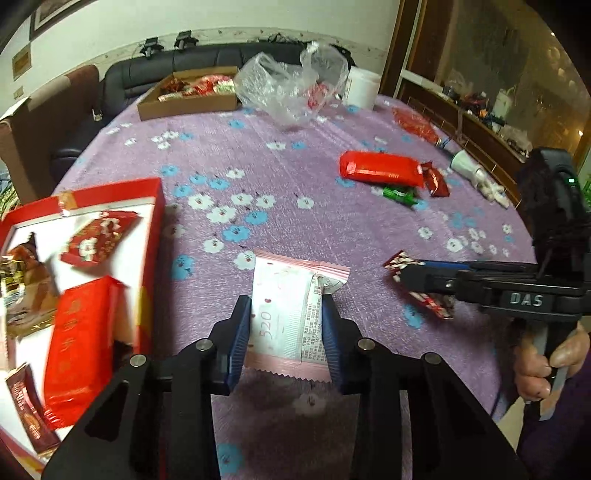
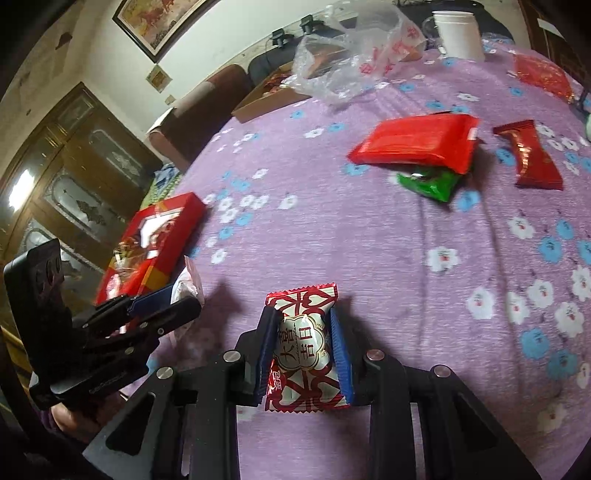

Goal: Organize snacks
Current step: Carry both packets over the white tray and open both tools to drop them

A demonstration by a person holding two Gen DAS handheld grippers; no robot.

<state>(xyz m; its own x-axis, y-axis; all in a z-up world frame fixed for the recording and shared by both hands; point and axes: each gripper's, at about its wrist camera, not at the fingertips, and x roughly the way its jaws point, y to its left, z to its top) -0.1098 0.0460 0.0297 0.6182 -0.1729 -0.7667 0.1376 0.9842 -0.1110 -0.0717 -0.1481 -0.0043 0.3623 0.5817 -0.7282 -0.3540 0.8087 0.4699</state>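
Both tongs hold a wrapped snack above the purple floral bench.

The left tongs (image 1: 286, 325) are clamped on a pink-and-white packet (image 1: 286, 314) just beside the red box (image 1: 147, 266) at the left edge; the right tongs (image 2: 304, 350) are clamped on a red-and-white candy (image 2: 304, 347). A large red packet (image 2: 417, 142) lies mid-bench.

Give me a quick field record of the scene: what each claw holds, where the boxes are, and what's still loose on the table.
left claw: shut on pink-and-white snack packet
right claw: shut on red-and-white candy packet
red box: on the left, open, several snacks inside
cardboard box: far edge of table, red snacks inside
loose on tablecloth: large red packet overlapping green packet; dark red packet beside them
other: clear plastic bag, white cup at far side
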